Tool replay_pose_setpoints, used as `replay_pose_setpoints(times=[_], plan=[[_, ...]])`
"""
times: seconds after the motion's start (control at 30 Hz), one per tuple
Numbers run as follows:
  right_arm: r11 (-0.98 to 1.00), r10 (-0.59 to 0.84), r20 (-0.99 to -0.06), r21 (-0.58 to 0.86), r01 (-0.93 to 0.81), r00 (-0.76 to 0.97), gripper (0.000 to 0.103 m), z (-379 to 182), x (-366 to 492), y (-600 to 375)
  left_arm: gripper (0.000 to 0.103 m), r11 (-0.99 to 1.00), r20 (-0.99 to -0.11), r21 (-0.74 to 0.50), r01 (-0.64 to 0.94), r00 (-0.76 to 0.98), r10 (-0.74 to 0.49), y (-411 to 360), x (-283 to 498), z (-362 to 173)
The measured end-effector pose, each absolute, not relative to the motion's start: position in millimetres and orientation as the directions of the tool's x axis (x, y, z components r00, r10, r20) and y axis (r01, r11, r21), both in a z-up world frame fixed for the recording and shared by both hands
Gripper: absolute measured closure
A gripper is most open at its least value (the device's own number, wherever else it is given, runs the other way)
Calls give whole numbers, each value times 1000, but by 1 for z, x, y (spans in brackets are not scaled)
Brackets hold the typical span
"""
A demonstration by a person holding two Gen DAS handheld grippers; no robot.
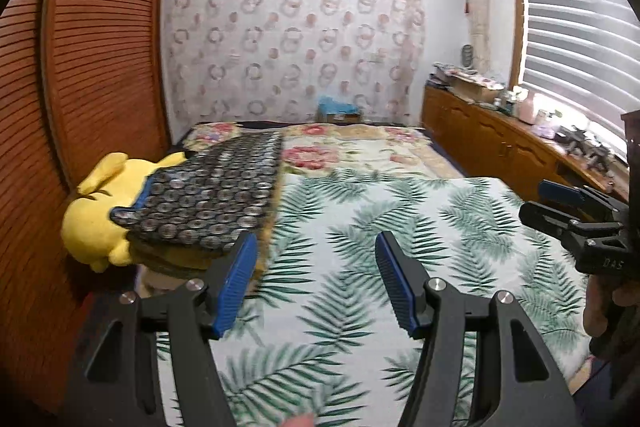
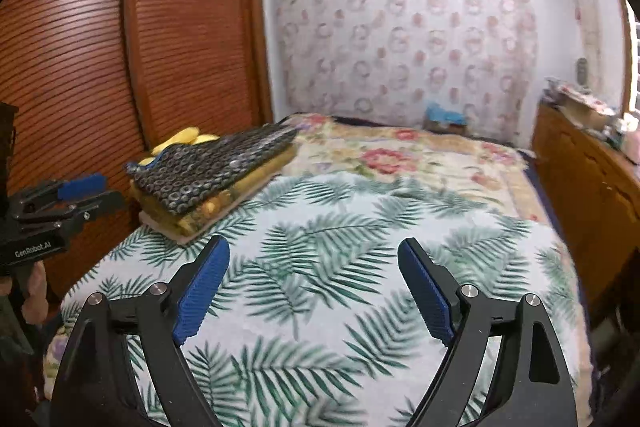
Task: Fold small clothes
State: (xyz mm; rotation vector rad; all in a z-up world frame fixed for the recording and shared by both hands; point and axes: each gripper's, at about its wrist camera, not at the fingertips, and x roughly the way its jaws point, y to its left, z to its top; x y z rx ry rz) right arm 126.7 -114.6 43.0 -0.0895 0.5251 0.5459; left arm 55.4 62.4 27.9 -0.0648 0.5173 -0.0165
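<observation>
A folded dark garment with a circle print (image 1: pixel 212 195) lies on top of a stack of folded yellow clothes at the left edge of the bed; it also shows in the right wrist view (image 2: pixel 212 167). My left gripper (image 1: pixel 316 243) is open and empty above the palm-leaf cloth (image 1: pixel 380 227), just right of the stack. My right gripper (image 2: pixel 314 249) is open and empty above the same cloth (image 2: pixel 320 267). The right gripper also shows in the left wrist view (image 1: pixel 560 203), and the left gripper in the right wrist view (image 2: pixel 86 193).
A yellow plush toy (image 1: pixel 100 211) lies behind the stack by the louvred wardrobe (image 1: pixel 80 87). A floral blanket (image 1: pixel 360 151) covers the far bed. A wooden cabinet (image 1: pixel 500 143) with clutter runs along the right under the window.
</observation>
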Motion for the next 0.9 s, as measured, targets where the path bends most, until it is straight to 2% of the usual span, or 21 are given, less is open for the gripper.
replay_pose_setpoints(times=[0.37,0.9], plan=[[933,344,-418,50,-357,841,15,67,94,-172,42,999,-453,-47,26,890,-45,29,48,49],[944,320,-405,60,-324,857,15,66,91,-184,42,1000,-443,-29,7,896,-19,23,46,51]])
